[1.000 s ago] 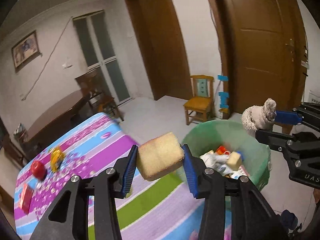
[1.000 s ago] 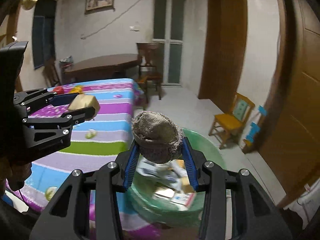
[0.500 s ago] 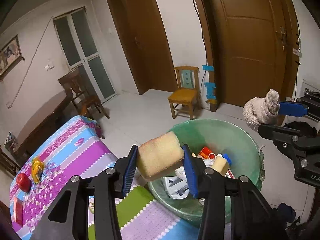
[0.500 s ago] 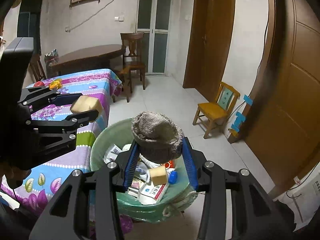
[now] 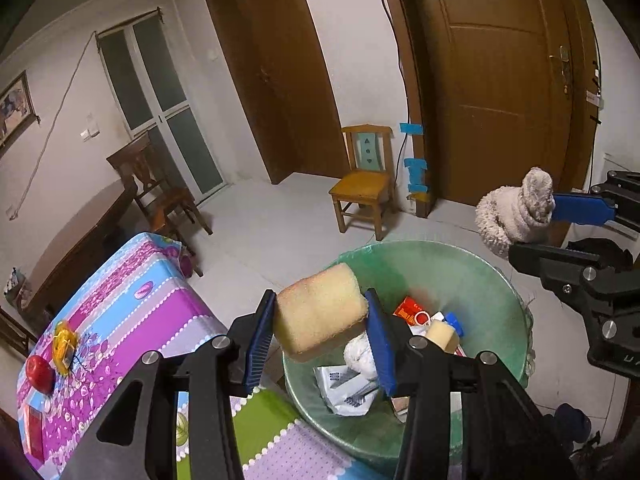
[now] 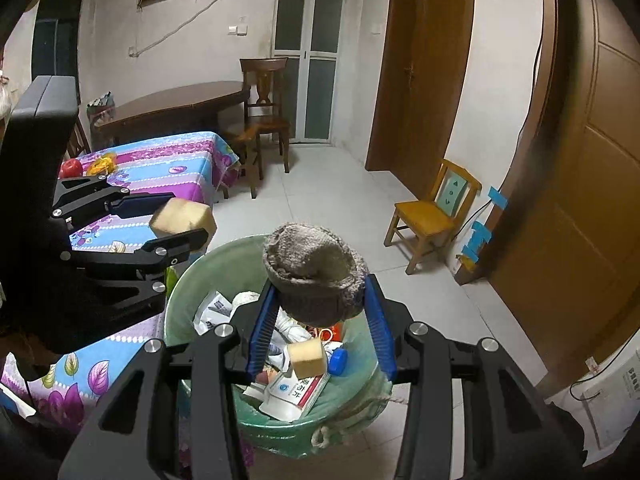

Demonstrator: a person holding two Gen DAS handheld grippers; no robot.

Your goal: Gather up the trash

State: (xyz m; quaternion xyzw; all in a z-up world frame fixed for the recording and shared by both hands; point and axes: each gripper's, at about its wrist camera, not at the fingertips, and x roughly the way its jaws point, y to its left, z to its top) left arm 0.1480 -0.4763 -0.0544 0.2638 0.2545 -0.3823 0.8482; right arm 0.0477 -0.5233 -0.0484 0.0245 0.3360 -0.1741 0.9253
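Both over the bin (image 5: 496, 276) — left hand-held gripper (image 5: 320, 328) grips sponge (image 5: 320, 316).

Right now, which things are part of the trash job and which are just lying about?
Job:
- sponge in left gripper
- sock in right gripper
- bin, already holding trash

Lying about:
- apple
- yellow toy
- small chair
- dining table
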